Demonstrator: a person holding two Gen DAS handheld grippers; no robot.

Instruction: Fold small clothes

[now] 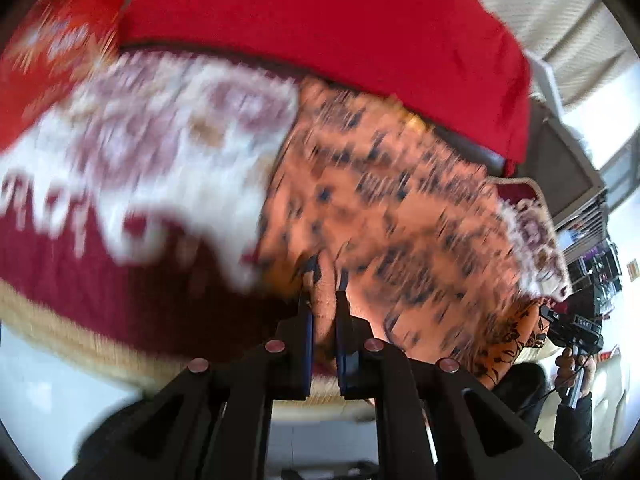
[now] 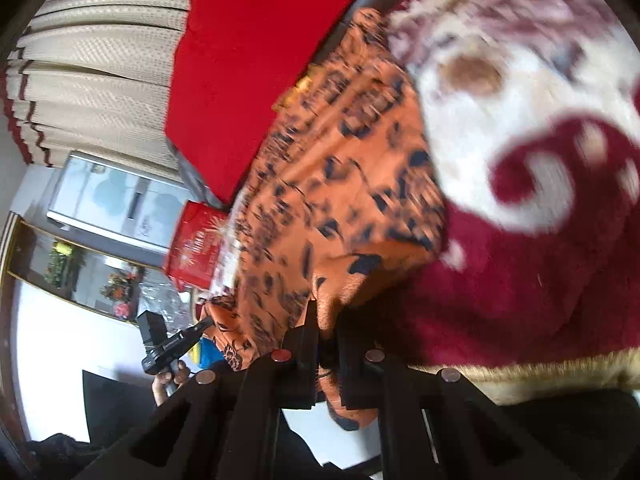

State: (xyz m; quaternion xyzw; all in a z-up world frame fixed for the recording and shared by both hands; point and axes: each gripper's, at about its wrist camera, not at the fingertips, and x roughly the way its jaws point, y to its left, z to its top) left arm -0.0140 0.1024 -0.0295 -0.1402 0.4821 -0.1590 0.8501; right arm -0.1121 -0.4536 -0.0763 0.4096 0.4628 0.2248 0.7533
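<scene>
An orange garment with black print (image 1: 392, 208) lies spread over a maroon and white patterned blanket (image 1: 120, 168). My left gripper (image 1: 325, 280) is shut on a near edge of the garment. My right gripper (image 2: 326, 316) is shut on another edge of the same garment (image 2: 340, 184), and cloth hangs down between its fingers. Each gripper shows in the other's view, held in a hand: the right one (image 1: 572, 332) at the far right, the left one (image 2: 172, 344) at the lower left. Both views are motion-blurred.
A plain red cloth (image 1: 328, 28) lies behind the garment. A red printed box (image 2: 196, 244) stands beyond it. Beige curtains (image 2: 92, 64) and a glass cabinet (image 2: 80, 268) are in the background. The blanket's tan fringe (image 1: 80, 344) marks the near edge.
</scene>
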